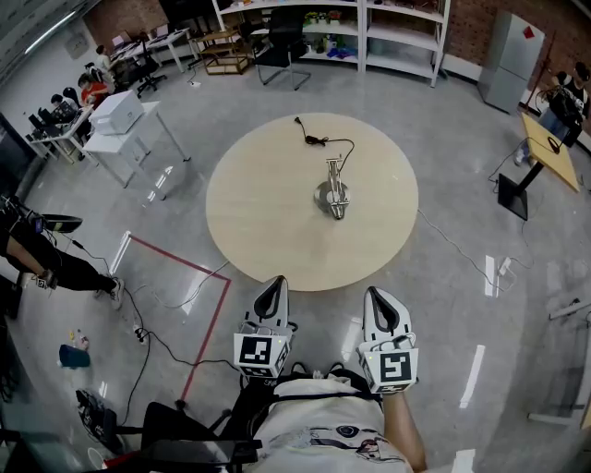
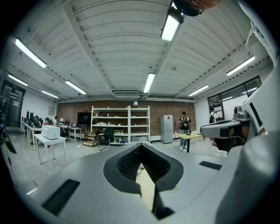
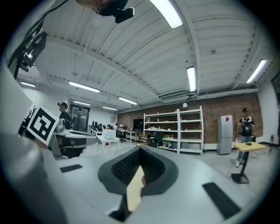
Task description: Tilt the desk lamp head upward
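A metal desk lamp lies low near the middle of the round wooden table, with its black cord trailing toward the far edge. Both grippers hang level in front of the table's near edge, well short of the lamp. In the head view my left gripper and right gripper are side by side, each shut and holding nothing. In the left gripper view the left gripper has its jaws together at the tips. The right gripper looks the same in its own view. The lamp is hidden in both gripper views.
Red tape and loose cables mark the floor left of the table. A person sits at far left. A white desk with a printer, shelves, a grey fridge and a yellow desk ring the room.
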A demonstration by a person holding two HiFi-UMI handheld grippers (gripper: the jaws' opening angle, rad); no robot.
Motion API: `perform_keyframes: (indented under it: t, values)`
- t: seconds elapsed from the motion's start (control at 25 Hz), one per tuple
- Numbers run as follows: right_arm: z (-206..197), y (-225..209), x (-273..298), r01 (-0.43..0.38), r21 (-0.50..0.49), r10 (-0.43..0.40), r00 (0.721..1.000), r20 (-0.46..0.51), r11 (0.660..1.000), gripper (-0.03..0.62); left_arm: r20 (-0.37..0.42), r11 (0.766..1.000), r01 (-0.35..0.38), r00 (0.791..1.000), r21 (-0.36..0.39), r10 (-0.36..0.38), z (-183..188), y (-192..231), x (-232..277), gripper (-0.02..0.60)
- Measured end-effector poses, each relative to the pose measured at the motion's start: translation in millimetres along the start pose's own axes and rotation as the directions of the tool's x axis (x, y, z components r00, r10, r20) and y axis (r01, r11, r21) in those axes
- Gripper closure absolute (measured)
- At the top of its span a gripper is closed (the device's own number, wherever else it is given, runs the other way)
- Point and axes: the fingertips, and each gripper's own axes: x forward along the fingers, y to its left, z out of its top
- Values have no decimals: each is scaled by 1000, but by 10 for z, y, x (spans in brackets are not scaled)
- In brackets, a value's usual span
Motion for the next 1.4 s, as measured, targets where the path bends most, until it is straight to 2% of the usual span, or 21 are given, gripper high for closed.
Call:
perform_keyframes:
  t: [0.2, 0.56, 0.8, 1.04, 1.4]
  values:
    - [-22, -41, 52, -36, 15, 36, 999, 19, 999, 592, -5, 1000, 17, 1000, -9, -17, -52, -110, 119, 589]
    - [-76, -195, 135, -109, 13, 109, 994, 27, 994, 592, -40, 1000, -3, 999, -12, 2, -147, -281, 413, 589]
    - [-102, -169, 400, -141, 21, 140, 990, 16, 990, 592, -75, 1000, -5, 997, -22, 3, -254, -165, 639, 589]
    - [-201, -236, 796, -133, 15, 133, 991, -8, 991, 591, -85, 999, 15, 996, -33, -17, -351, 88, 1099, 589]
    - [-217, -563, 1872, -49, 15, 50, 997, -53, 999, 592, -111, 995, 86, 990, -58, -92, -397, 606, 2235, 589]
